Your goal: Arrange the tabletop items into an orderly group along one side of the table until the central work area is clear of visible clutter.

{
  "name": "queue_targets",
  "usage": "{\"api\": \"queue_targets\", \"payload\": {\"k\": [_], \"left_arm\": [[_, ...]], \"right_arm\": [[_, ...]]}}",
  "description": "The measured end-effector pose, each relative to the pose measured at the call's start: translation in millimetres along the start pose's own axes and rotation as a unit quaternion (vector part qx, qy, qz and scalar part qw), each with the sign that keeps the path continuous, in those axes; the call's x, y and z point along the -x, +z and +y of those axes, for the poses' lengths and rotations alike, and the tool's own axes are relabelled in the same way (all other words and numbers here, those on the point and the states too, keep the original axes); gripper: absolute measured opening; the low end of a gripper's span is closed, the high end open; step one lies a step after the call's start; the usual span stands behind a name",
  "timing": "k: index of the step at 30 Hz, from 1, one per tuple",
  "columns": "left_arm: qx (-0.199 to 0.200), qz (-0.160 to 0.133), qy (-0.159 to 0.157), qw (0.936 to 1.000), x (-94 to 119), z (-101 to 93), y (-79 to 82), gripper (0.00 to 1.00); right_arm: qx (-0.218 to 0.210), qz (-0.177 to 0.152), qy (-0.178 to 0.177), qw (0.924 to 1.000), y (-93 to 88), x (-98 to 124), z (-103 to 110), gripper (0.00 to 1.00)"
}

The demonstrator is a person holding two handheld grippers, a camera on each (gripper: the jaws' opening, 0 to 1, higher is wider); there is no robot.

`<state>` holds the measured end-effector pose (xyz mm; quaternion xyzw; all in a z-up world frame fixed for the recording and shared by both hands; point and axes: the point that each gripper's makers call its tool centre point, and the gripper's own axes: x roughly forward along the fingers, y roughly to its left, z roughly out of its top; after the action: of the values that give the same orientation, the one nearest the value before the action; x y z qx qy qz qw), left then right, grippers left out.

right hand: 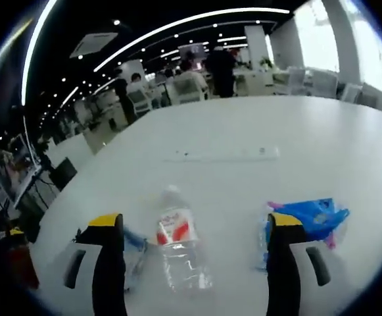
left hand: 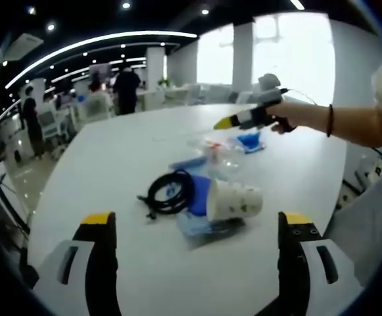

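A white paper cup [left hand: 235,199] lies on its side on a blue sheet [left hand: 197,197], next to a coiled black cable [left hand: 169,192]. My left gripper [left hand: 198,219] stands open just short of them, holding nothing. Farther off lie a clear plastic bottle [left hand: 220,153] and a blue packet [left hand: 250,140]. A hand holds my right gripper [left hand: 243,118] above those two. In the right gripper view, the right gripper [right hand: 195,220] is open, and the bottle [right hand: 177,247], red-labelled and white-capped, lies on the table between the jaws. The blue packet [right hand: 309,217] sits behind the right jaw.
The big white table [left hand: 112,158] has bare room to the left and far side. A white power strip [right hand: 223,156] lies flat beyond the bottle. A blue item [right hand: 135,245] peeks out by the left jaw. People and desks stand in the background [left hand: 125,89].
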<state>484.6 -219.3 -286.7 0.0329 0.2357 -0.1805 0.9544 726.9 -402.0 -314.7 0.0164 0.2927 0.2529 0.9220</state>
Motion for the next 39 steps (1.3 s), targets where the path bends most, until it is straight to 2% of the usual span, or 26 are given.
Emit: {"api": "queue_targets", "payload": {"k": [7, 18, 23, 30, 34, 39], "left_arm": [[-0.001, -0.001, 0.0, 1.0, 0, -0.1, 0.0, 0.99], [0.0, -0.002, -0.001, 1.0, 1, -0.6, 0.7, 0.99], [0.001, -0.003, 0.0, 1.0, 1, -0.4, 1.2, 0.99], [0.003, -0.004, 0.0, 1.0, 1, 0.4, 1.4, 0.99], [0.005, -0.004, 0.0, 1.0, 1, 0.5, 1.4, 0.99], [0.006, -0.006, 0.0, 1.0, 2, 0.1, 2.0, 0.99]], "right_arm": [[0.035, 0.018, 0.012, 0.9992, -10.0, -8, 15, 0.84], [0.056, 0.072, 0.025, 0.9955, -32.1, -23, 19, 0.76], [0.07, 0.087, 0.022, 0.9935, -30.1, -32, 15, 0.72], [0.099, 0.115, 0.009, 0.9884, -25.1, -43, 6, 0.59], [0.109, 0.14, 0.002, 0.9842, -26.6, -47, 2, 0.52], [0.116, 0.17, 0.007, 0.9786, -31.8, -50, 4, 0.48]]}}
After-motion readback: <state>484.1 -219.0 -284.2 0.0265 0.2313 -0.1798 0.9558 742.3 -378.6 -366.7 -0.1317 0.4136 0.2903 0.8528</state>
